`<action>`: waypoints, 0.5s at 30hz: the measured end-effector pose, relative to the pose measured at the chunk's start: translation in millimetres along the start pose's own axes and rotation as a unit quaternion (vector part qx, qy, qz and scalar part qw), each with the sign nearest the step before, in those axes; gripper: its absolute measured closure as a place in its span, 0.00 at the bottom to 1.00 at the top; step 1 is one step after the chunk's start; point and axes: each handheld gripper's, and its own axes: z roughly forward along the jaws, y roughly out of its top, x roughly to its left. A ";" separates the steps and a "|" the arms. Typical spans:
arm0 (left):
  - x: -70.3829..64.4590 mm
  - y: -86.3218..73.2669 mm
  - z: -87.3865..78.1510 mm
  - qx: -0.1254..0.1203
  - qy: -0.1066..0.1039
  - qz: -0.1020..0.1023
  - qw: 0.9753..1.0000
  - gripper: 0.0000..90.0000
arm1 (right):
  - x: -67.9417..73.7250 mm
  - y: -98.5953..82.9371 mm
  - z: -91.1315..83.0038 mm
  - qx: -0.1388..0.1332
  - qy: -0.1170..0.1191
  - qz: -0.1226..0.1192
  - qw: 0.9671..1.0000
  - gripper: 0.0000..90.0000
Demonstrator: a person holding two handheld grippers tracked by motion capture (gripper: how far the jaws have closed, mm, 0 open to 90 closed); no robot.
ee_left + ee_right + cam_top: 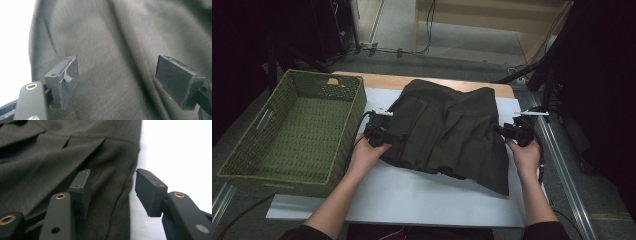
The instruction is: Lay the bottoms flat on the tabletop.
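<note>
Green woven basket (297,132) at nine o'clock on the white table cover (412,195), open side up. Wooden table edge (382,80) at twelve. Black cables (412,50) on grey floor beyond.

Left claw (398,136) and right claw (497,129) point inward, jaws spread; both forearms seem roughly level.

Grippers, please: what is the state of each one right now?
Left gripper: open, jaws apart over the dark garment, holding nothing.
Right gripper: open, jaws astride the garment's edge, holding nothing.
</note>
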 end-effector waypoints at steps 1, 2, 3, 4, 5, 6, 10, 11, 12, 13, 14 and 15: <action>1.1 -1.1 4.1 0.010 0.006 0.003 1.000 0.23 | 1.4 -3.3 1.5 -0.001 -0.002 -0.005 1.000 0.49; 2.1 -2.3 8.1 0.015 0.011 0.002 1.000 0.23 | 2.8 -6.1 3.6 -0.001 -0.007 -0.006 1.000 0.47; 3.1 -3.9 11.7 0.015 0.014 0.001 1.000 0.23 | 3.2 -8.2 6.6 0.001 -0.010 -0.008 1.000 0.46; 3.9 -5.5 14.7 0.017 0.021 0.003 1.000 0.24 | 3.4 -9.8 9.8 0.004 -0.011 -0.004 1.000 0.44; 3.8 -7.4 17.0 0.012 0.027 0.007 1.000 0.25 | 3.4 -10.9 13.5 0.007 -0.011 -0.001 1.000 0.41; 2.4 -8.8 17.6 0.006 0.035 0.015 0.999 0.26 | 3.4 -11.9 17.3 0.010 -0.013 -0.003 1.000 0.40; -9.6 -18.9 20.1 -0.018 0.056 0.033 0.998 0.50 | 4.6 -15.9 31.4 0.027 -0.021 -0.013 0.999 0.40; -10.7 -18.5 19.7 -0.016 0.055 0.030 0.998 0.52 | 5.7 -16.2 32.2 0.022 -0.026 -0.020 0.999 0.41; -11.1 -18.5 19.1 -0.015 0.050 0.025 0.998 0.56 | 6.9 -15.9 33.0 0.022 -0.030 -0.025 0.999 0.45; -10.9 -18.8 18.6 -0.015 0.043 0.017 0.999 0.62 | 8.3 -15.9 33.4 0.021 -0.034 -0.032 0.999 0.49; -11.3 -19.8 18.0 -0.016 0.040 0.015 0.999 0.67 | 10.0 -16.5 33.7 0.020 -0.040 -0.041 0.998 0.53; -11.7 -21.2 18.2 -0.021 0.031 0.010 0.999 0.72 | 11.4 -16.9 33.9 0.019 -0.040 -0.045 0.998 0.58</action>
